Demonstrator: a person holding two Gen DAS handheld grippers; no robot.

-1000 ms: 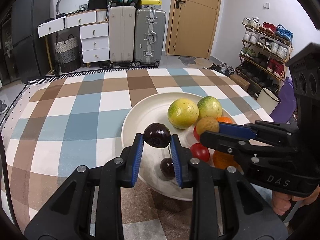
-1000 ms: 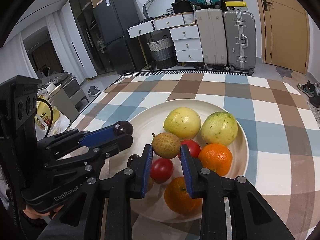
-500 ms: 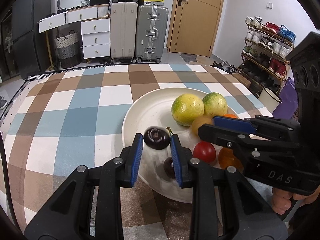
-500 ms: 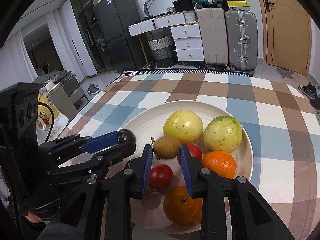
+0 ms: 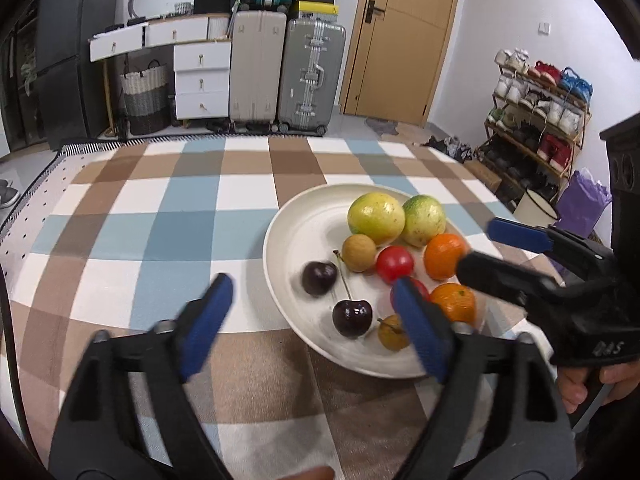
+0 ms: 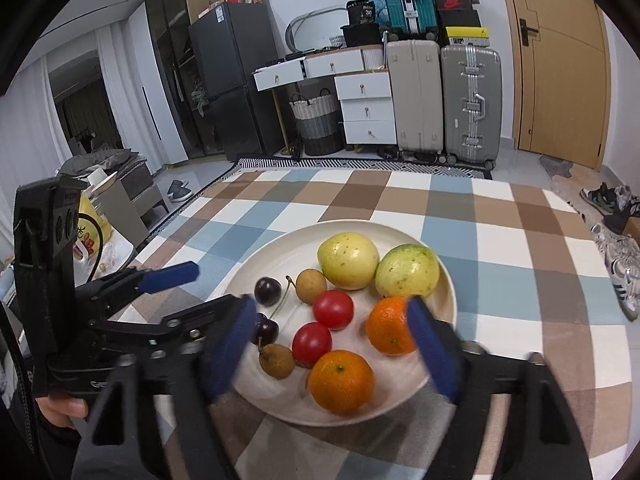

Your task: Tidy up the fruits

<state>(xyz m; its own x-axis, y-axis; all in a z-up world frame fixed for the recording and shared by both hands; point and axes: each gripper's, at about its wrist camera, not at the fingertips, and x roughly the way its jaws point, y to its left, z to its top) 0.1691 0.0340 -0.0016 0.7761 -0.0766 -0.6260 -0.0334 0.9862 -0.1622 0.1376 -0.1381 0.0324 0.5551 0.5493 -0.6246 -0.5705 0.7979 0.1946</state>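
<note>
Black casing marked "DAS" carries the right gripper (image 6: 332,344), spread wide and holding nothing like the left gripper (image 5: 316,304), both above the white plate (image 5: 304,236) of fruits (image 6: 344,300) on the checked counter (image 5: 160,220).

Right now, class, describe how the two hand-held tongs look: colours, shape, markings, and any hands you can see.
Both the left tongs and the right tongs are black plastic clamps with two long fingers tipped in blue pads. Silver screws dot the fingers. The right tongs' body carries pale letters, partly readable as "DAS"; the left's lettering is mostly hidden. Bare fingers grip a handle; no sleeve is visible.
</note>
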